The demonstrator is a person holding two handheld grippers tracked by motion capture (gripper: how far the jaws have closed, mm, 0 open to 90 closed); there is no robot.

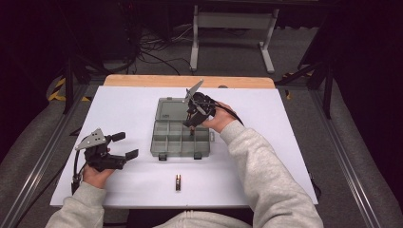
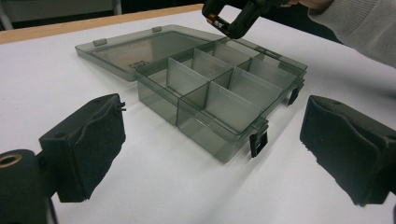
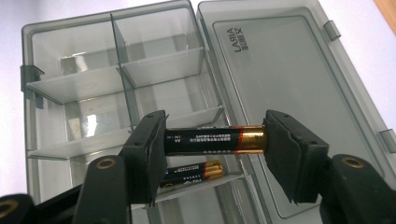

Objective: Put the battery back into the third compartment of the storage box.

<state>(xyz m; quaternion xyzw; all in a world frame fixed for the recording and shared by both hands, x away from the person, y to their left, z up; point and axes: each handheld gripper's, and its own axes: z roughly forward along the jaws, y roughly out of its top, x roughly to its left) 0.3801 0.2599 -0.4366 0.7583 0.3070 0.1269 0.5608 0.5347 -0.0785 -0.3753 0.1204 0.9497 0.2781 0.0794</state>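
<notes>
Right gripper (image 3: 215, 142) is clamped on 1 black-and-gold battery (image 3: 212, 141), gripped end to end, a pad on each end, the battery lying crosswise between the jaws. It hangs over the open organiser box (image 1: 164, 140), above a compartment on the lid side at the box's right end as the high view shows it. In the right gripper view a second battery (image 3: 194, 173) already lies in the compartment directly beneath the held one, roughly parallel to it. The lid (image 3: 285, 88) is folded flat on the table, at 12 o'clock of the tray in the high view (hinge side away from the person). A third battery (image 1: 178, 182) lies loose on the white table sheet (image 1: 285, 142), at 6 o'clock of the box and well apart from it, near the front edge. Left gripper (image 1: 124, 145) rests low over the sheet at about 9 o'clock of the box, jaws spread wide with nothing between them; its own view looks across the sheet at the box's latch side, pads clear of it. The other compartments that can be seen hold nothing.
</notes>
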